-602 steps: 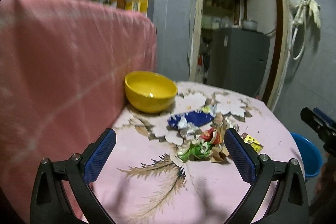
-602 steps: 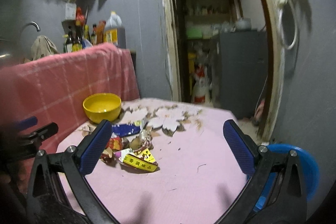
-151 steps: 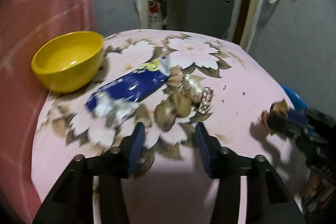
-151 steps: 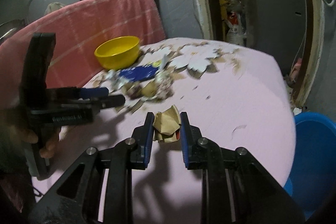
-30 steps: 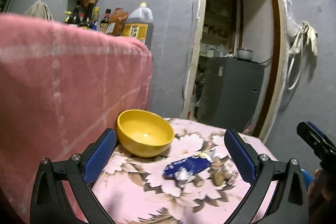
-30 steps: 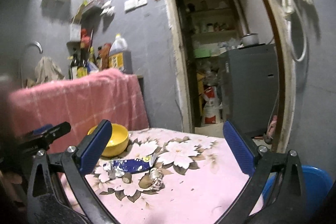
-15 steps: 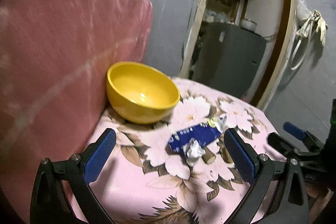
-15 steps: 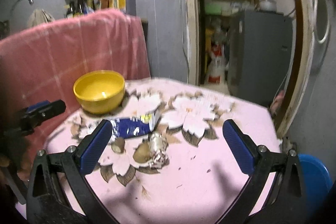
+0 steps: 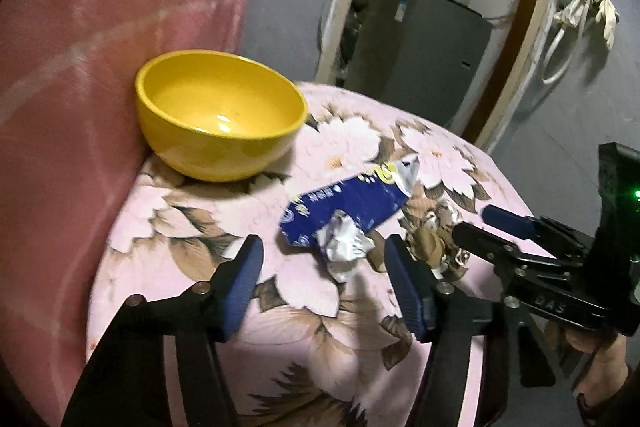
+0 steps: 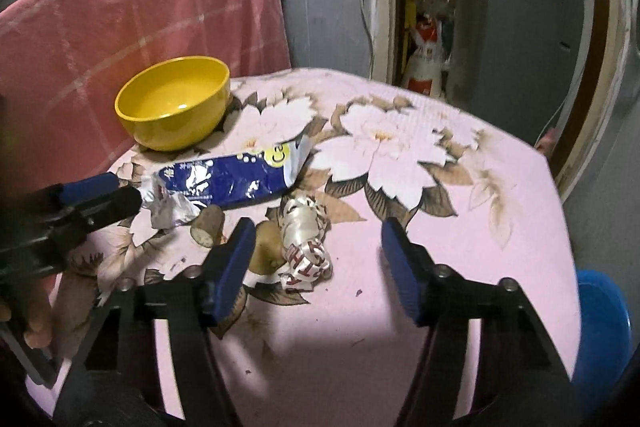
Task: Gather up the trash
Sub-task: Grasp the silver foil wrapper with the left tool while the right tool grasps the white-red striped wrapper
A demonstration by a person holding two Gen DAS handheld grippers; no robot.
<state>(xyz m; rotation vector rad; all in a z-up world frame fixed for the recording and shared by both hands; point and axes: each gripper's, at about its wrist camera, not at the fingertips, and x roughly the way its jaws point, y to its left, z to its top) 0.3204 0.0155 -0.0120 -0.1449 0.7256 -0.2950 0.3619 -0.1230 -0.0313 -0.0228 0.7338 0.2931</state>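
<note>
Both my grippers, L (image 9: 324, 283) and R (image 10: 318, 259), gape empty; only R cam shows blue bin (image 10: 604, 327) past table (image 10: 500, 227).

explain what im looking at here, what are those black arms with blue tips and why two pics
No robot here: a person holds a two-finger clamp tool in each hand, with a wide-angle camera looking forward along each one's fingers. That makes two pictures of one moment.

One picture is from the left hand-held gripper, with the right one showing at its edge. The other is from the right hand-held gripper. The blue tips are the finger pads. Both are open and hold nothing.

On the flowered pink tablecloth lie a yellow bowl, a blue wrapper, crumpled silver foil, a crumpled white wrapper with red letters and brown scraps. A blue bin stands below the table's edge.
</note>
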